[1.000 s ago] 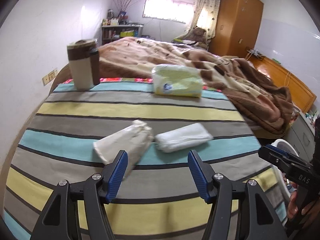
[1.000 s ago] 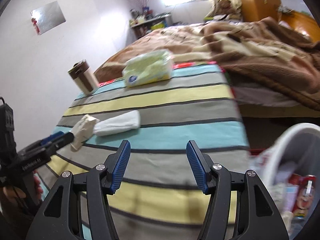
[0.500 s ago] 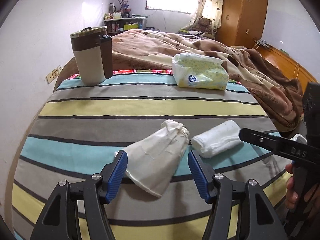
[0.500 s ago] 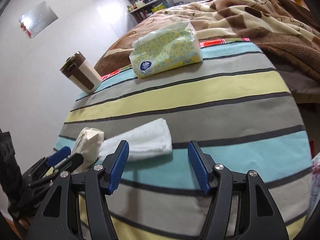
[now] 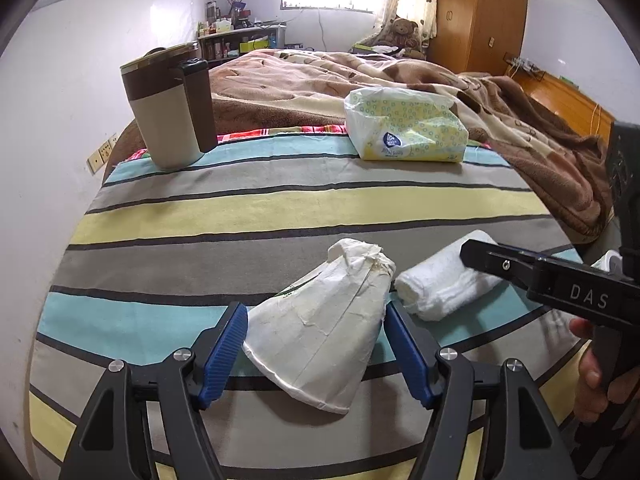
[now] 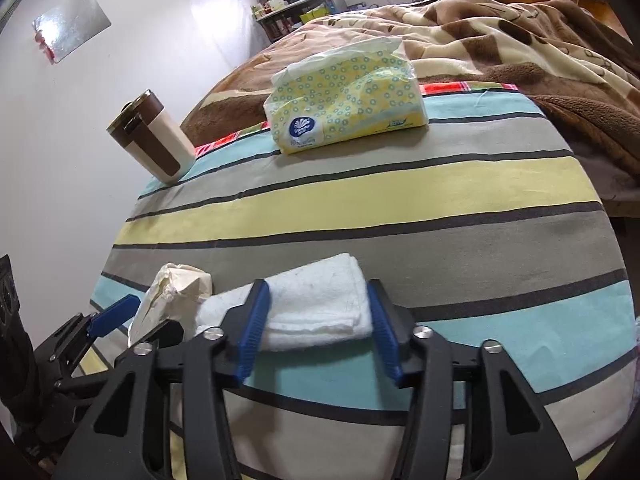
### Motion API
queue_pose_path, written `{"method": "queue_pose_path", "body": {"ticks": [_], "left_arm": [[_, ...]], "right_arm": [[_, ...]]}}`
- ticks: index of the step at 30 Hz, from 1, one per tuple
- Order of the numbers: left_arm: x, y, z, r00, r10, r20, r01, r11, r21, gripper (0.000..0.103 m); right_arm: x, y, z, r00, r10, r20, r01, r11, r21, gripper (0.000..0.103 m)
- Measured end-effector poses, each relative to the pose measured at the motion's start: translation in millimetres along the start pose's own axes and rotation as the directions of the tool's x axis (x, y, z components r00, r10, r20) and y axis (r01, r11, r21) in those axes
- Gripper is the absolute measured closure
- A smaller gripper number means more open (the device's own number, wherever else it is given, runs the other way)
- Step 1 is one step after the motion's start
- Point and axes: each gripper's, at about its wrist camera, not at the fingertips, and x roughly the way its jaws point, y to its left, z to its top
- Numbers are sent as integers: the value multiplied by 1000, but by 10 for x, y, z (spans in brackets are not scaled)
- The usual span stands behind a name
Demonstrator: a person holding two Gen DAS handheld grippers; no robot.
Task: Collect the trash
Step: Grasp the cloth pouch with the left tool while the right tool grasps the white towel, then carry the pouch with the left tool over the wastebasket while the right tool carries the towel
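Observation:
A crushed white paper cup [image 5: 326, 330] lies on its side on the striped tablecloth [image 5: 280, 212]. My left gripper [image 5: 316, 354] is open with its blue pads on either side of the cup. A folded white tissue wad [image 6: 316, 306] lies just right of the cup [image 6: 172, 294]; it also shows in the left wrist view [image 5: 440, 284]. My right gripper [image 6: 316, 330] is open and straddles the right part of the wad. In the left wrist view the right gripper [image 5: 560, 284] reaches in from the right over the wad.
A brown and cream lidded mug [image 5: 170, 108] stands at the table's far left. A yellow tissue pack [image 5: 404, 126] lies at the far edge. A bed with a brown blanket [image 5: 400, 76] lies beyond the table. A white wall [image 5: 60, 80] is on the left.
Both grippers have moved forward. The cup now sits between the left pads and the tissue wad between the right pads. Both stay open.

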Motion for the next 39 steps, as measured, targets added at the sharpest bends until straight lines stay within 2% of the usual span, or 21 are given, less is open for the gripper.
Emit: {"method": "queue_pose_path", "body": {"ticks": [2, 6, 8, 10, 13, 17, 24, 31, 39], "left_arm": [[20, -18, 0, 1000, 7, -9, -7, 1000, 12, 33], [22, -28, 8, 1000, 13, -7, -13, 1000, 13, 34], [10, -46, 7, 1000, 15, -2, -15, 1000, 26, 44], [-17, -76, 5, 1000, 9, 4, -9, 999, 39, 54], [-43, -109, 2, 1000, 16, 10, -16, 999, 50, 61], [-153, -126, -3, 999, -11, 37, 9, 999, 37, 68], [-310, -252, -21, 998, -37, 55, 35, 998, 42, 70], [-588, -571, -59, 990, -107, 94, 102, 993, 60, 70], [-936, -1060, -83, 973, -182, 139, 168, 980, 111, 70]], "right_arm": [[-7, -30, 6, 1000, 10, -2, -10, 1000, 15, 74], [-33, -75, 10, 1000, 18, 13, -19, 999, 37, 87], [-55, -100, 10, 999, 38, 26, -39, 998, 51, 90], [-84, -114, 5, 998, 58, 39, -60, 996, 62, 91], [-149, -114, -7, 995, 72, 63, -75, 996, 56, 92], [-262, -145, -10, 991, 87, 100, -93, 994, 55, 93], [-540, -201, -54, 983, 89, 158, -97, 994, 42, 93], [-1000, -372, -145, 970, 74, 232, -90, 994, 57, 93], [-1589, -678, -305, 944, -2, 329, -27, 996, 82, 93]]}}
